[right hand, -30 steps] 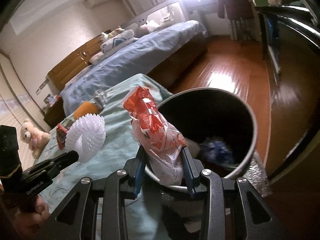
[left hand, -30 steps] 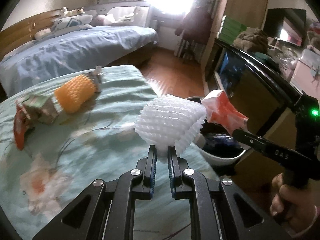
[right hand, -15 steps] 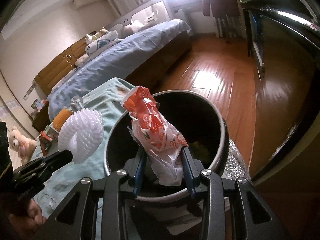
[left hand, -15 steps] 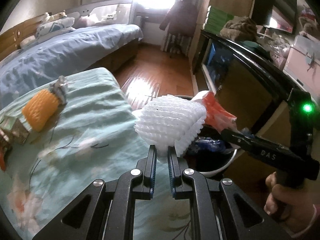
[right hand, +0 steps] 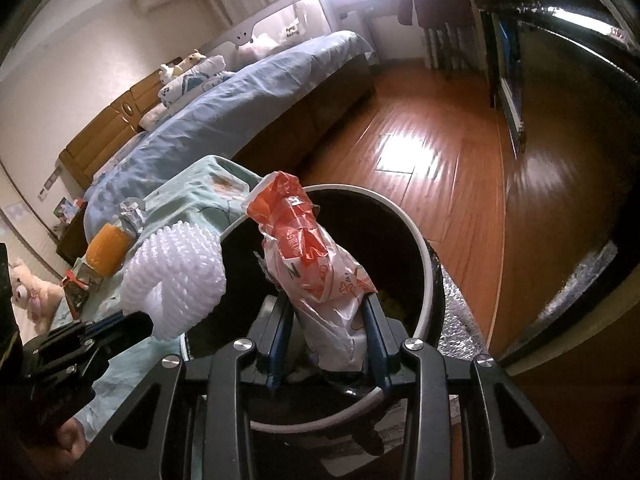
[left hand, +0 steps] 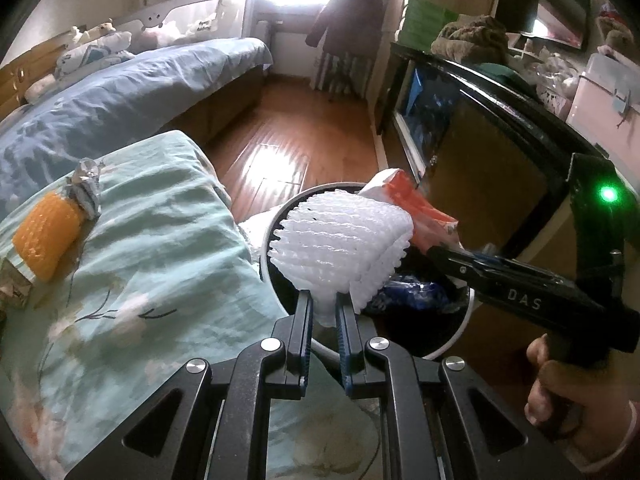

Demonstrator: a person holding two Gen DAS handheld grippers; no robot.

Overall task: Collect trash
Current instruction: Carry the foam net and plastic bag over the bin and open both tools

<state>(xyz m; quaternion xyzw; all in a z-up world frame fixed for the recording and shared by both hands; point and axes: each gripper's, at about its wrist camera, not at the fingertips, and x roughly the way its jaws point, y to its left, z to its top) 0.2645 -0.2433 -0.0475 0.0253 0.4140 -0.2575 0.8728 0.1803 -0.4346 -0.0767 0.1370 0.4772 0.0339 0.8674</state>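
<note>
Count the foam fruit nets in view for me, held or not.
2. The white foam net is pinched in the left tongs over the bin. The orange foam net lies on the green bedspread. Others may be hidden.

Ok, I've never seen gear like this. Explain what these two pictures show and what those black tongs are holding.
No robot here: a person holds a two-finger gripper in each hand, with a fisheye camera on each looking along its fingers. One picture is from the left camera, the other from the right.

The left gripper is shut on a white foam net. The right gripper is shut on an orange and white plastic bag. Both are held over a round bin beside a bed with a green cover. On that cover lie an orange foam net, a crumpled foil wrapper and some other packaging.
</note>
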